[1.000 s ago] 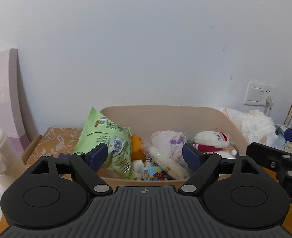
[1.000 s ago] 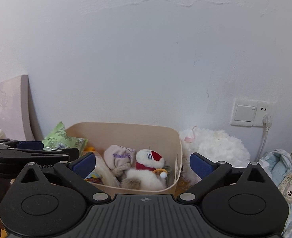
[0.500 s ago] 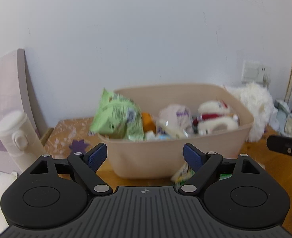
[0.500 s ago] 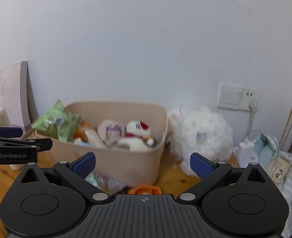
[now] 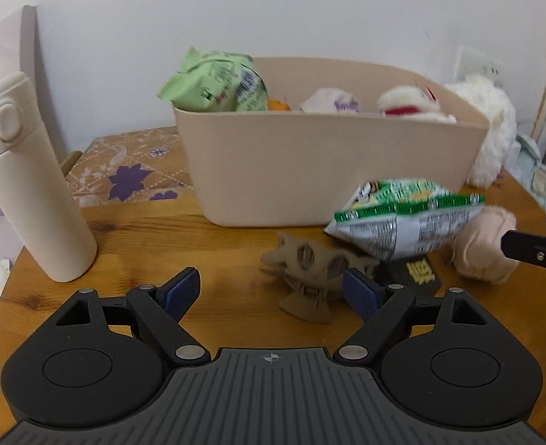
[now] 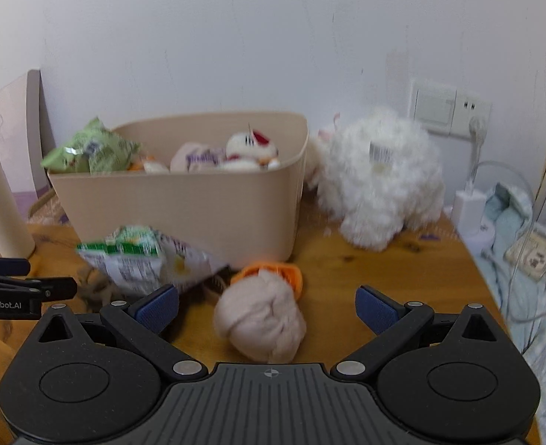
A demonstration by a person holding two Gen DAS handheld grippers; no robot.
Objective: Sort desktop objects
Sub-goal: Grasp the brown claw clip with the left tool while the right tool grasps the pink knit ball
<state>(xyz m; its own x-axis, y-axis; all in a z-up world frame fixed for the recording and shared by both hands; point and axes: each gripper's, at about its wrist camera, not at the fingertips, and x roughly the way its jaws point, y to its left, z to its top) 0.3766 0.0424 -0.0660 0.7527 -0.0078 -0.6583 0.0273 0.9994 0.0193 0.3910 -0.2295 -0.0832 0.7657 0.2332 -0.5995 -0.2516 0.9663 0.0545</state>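
Note:
A beige bin [image 5: 328, 170] stands on the wooden table and holds a light green snack bag [image 5: 217, 81] and small plush toys [image 5: 413, 102]. In front of it lie a green-and-white snack bag [image 5: 402, 218], a brown cut-out model [image 5: 310, 270], a small black pack [image 5: 421, 274] and a pink cloth ball [image 6: 261, 319]. My left gripper [image 5: 271, 291] is open just above the table, near the brown model. My right gripper [image 6: 267, 306] is open, and the pink ball lies between its fingers with the pads clear of it. An orange object [image 6: 273, 272] peeks out behind the ball.
A white flask [image 5: 32, 193] stands at the left and a patterned box [image 5: 132, 170] lies behind it. A fluffy white plush [image 6: 380, 181] sits right of the bin. A charger, cables and cloth [image 6: 513, 233] crowd the table's right edge below a wall socket [image 6: 450, 111].
Both grippers have sunk and tipped downward. The bin has risen in both views, and the loose things on the table in front of it have come into sight.

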